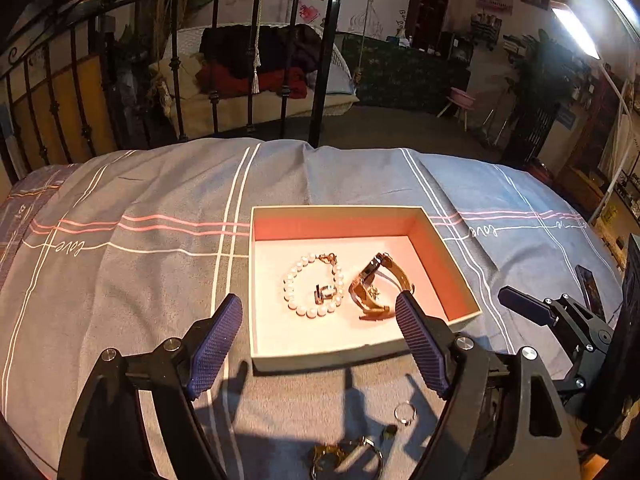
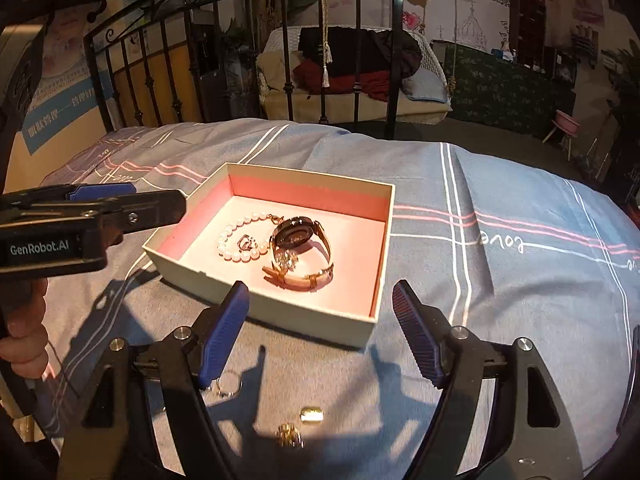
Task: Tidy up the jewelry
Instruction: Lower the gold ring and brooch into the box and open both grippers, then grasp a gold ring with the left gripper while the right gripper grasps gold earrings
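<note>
My left claw (image 1: 320,328) stands wide apart, nothing between its pads, touching nothing. My right claw (image 2: 320,316) is likewise wide apart and empty; it hangs over the near edge of the box (image 2: 276,312).

Nearest to me, loose pieces lie on the bedspread (image 1: 140,280): a thin ring (image 1: 405,413), a small dark stud (image 1: 389,432) and a gold-toned piece (image 1: 344,458) at the bottom edge of the left view. The right view shows a hoop (image 2: 230,384) by my left pad, a small gold cylinder (image 2: 311,415) and a gold cluster (image 2: 289,435).

Beyond them the shallow box sits on the bedspread, cream outside, pink inside, long sides running left to right in the left view. Inside it lies a pearl bracelet (image 1: 314,286) in a flat loop, a small silver ring (image 1: 325,294) within that loop. Just beside it on the right, a gold watch (image 1: 372,286) rests on edge, dark face tilted up and away, strap curled.

Farthest, a black iron bedframe (image 1: 248,60).
</note>
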A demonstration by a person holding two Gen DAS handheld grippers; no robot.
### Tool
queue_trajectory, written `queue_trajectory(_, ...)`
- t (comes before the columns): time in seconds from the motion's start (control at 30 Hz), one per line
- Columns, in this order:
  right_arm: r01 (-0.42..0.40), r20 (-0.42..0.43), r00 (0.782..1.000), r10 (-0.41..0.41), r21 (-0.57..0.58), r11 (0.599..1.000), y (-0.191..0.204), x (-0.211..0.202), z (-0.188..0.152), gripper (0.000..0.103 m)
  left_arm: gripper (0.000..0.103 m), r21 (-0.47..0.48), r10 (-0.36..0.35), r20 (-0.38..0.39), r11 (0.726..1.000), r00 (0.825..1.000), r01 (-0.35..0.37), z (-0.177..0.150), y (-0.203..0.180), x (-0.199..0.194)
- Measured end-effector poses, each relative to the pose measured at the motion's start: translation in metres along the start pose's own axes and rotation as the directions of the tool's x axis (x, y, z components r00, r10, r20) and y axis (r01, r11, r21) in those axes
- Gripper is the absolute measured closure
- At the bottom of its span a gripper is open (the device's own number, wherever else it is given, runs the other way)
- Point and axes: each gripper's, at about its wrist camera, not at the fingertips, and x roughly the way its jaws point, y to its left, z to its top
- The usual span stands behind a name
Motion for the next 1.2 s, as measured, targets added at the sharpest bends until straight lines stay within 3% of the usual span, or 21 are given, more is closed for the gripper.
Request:
queue_trajectory(0.23,-0.07,-0.047,0.996,0.075,0.093,0.993,-0.005,-0.023,-0.067,0.033,0.027,-0.004,-0.033,-0.08,0.999,0.996,0.033,-0.073,0.005,-0.011)
queue_trajectory(0.33,-0.089,-0.068,0.993,0.095,0.085,0.992,0.001,-0.022,-0.077,0.036,0.028,0.037,0.001,-0.105,0.999,0.994,0.003,-0.086,0.001,-0.003)
queue_trajectory(0.47,-0.1,-0.079,0.991,0.105,0.062,0.993,0.009,-0.018,-0.078,0.036,0.032,0.053,0.016,-0.121,0.999,0.992,-0.01,-0.091,0.0,0.006)
queue_trajectory(0.63,-0.098,-0.09,0.991,0.103,0.055,0.994,0.012,-0.014,-0.078,0.036,0.055,0.061,0.022,-0.124,0.998,0.992,-0.014,-0.094,0.004,0.012)
queue_trajectory(0.77,-0.093,-0.098,0.99,0.097,0.048,0.995,0.015,-0.011,-0.077,0.036,0.063,0.066,0.002,-0.123,0.998,0.992,0.006,-0.095,0.003,0.014)
queue_trajectory(0.93,-0.093,-0.1,0.99,0.097,0.04,0.995,0.017,-0.01,-0.077,0.036,0.08,0.086,0.006,-0.116,0.996,0.993,0.004,-0.095,-0.001,0.015)
queue_trajectory(1.13,-0.095,-0.101,0.99,0.098,0.038,0.995,0.018,-0.006,-0.075,0.039,0.08,0.069,-0.008,-0.102,0.997,0.995,0.015,-0.094,0.001,0.012)
queue_trajectory(1.2,-0.092,-0.104,0.99,0.096,0.044,0.995,0.016,-0.004,-0.074,0.048,0.08,0.055,-0.018,-0.092,0.998,0.996,0.023,-0.093,0.002,0.01)
